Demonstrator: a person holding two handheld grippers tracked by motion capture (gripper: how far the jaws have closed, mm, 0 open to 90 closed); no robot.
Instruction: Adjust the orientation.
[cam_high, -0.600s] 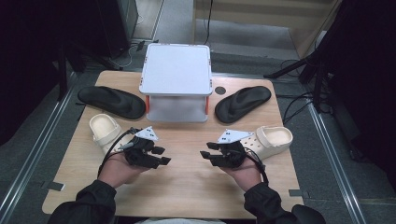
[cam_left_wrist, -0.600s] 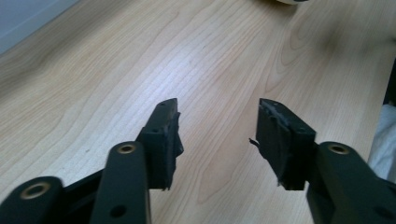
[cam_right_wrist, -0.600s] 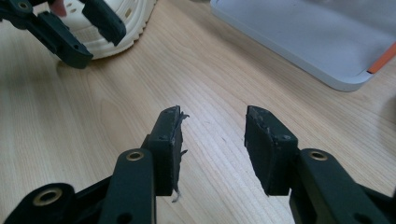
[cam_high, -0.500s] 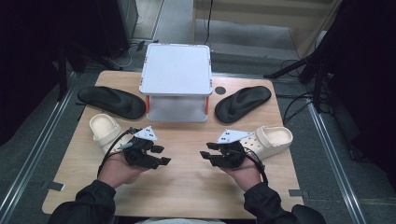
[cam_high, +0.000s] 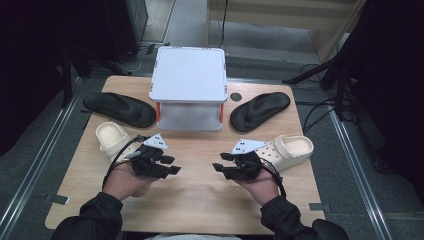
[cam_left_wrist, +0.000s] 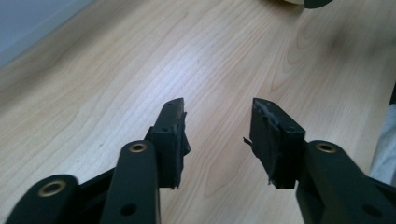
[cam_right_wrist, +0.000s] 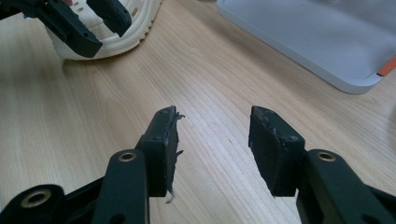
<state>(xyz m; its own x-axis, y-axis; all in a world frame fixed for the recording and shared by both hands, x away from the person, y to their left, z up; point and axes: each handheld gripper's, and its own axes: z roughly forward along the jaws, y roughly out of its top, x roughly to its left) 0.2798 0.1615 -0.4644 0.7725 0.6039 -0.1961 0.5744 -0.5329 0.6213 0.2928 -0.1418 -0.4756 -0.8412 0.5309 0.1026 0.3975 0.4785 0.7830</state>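
Note:
In the high view a person's hands hold both grippers low over the front middle of the wooden table (cam_high: 200, 205), tips facing each other with a gap between them. My left gripper (cam_high: 173, 165) is open and holds nothing. My right gripper (cam_high: 220, 162) is open and holds nothing too. In the left gripper view, the left gripper (cam_left_wrist: 218, 107) has its jaws spread over bare wood. The right gripper view has the right gripper (cam_right_wrist: 212, 114) spread the same way, with the left gripper (cam_right_wrist: 112, 38) farther off in front of a cream clog (cam_right_wrist: 140, 28).
A white stand (cam_high: 189, 75) with orange legs sits at the back middle. Black sandals lie on either side of it, one at the left (cam_high: 120, 108) and one at the right (cam_high: 260, 110). Cream clogs rest behind each hand, one at the left (cam_high: 111, 139) and one at the right (cam_high: 295, 150).

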